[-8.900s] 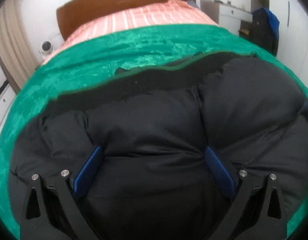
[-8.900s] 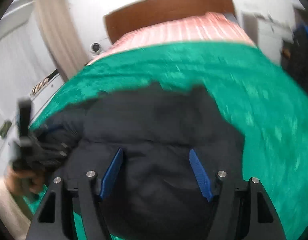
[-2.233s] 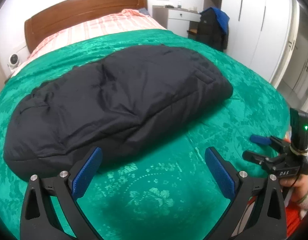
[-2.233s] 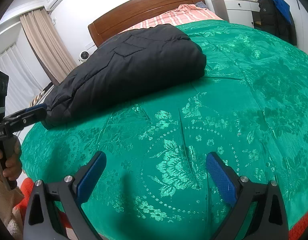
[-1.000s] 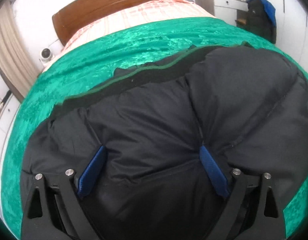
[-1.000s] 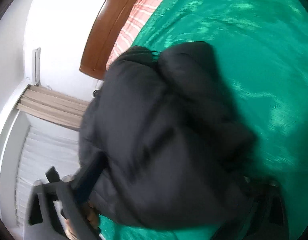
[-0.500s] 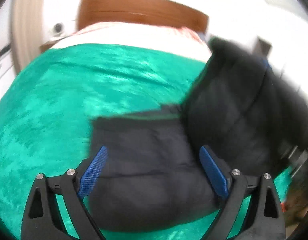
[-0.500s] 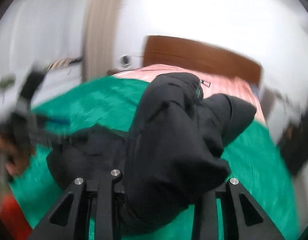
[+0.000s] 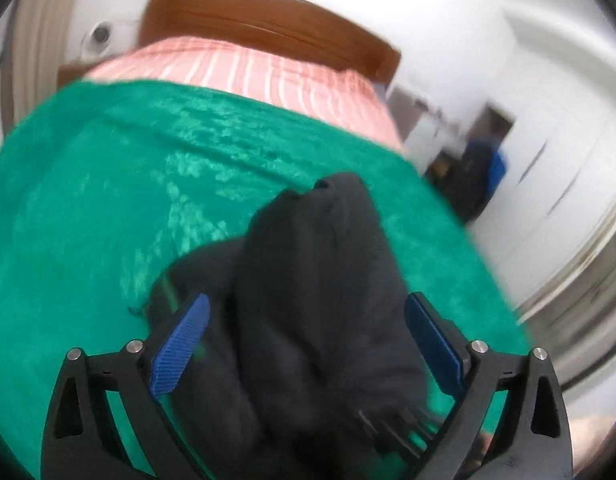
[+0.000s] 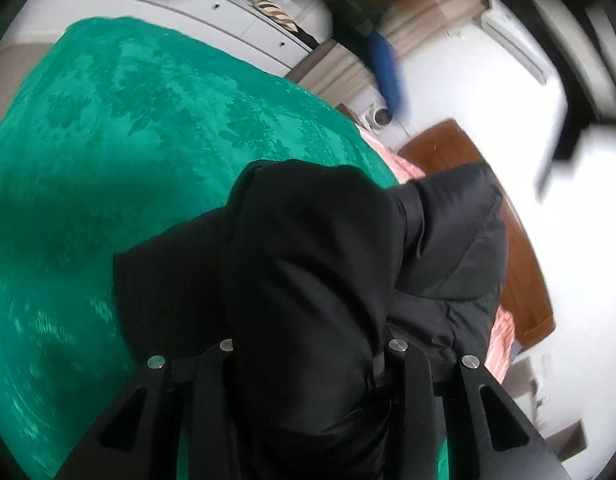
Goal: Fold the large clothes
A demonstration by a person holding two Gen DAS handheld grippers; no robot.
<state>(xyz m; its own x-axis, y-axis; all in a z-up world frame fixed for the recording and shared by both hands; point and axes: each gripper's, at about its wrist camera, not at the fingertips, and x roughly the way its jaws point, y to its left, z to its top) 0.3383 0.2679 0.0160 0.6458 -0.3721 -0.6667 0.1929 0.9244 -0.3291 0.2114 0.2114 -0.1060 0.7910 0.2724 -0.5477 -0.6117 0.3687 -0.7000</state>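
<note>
A black puffer jacket (image 9: pixel 316 300) hangs bunched above the green bedspread (image 9: pixel 87 208). My left gripper (image 9: pixel 305 344) is open, its blue pads (image 9: pixel 179 344) spread either side of the jacket without clamping it. My right gripper (image 10: pixel 308 356) is shut on the black jacket (image 10: pixel 320 272), which bulges out over the jaws and hides the pads. The jacket is lifted off the green bedspread (image 10: pixel 107 140). Part of the right gripper shows low in the left wrist view (image 9: pixel 392 432). Both views are motion-blurred.
A wooden headboard (image 9: pixel 267 28) and a pink striped sheet (image 9: pixel 235 68) are at the bed's far end. A white dresser and dark clothes (image 9: pixel 476 176) stand on the right. White cabinets (image 10: pixel 227 12) and a curtain lie beyond the bed.
The jacket has been lifted off the bed and swung, gathered into a narrower hanging bundle. Both cameras have turned; the right view is now tilted sideways.
</note>
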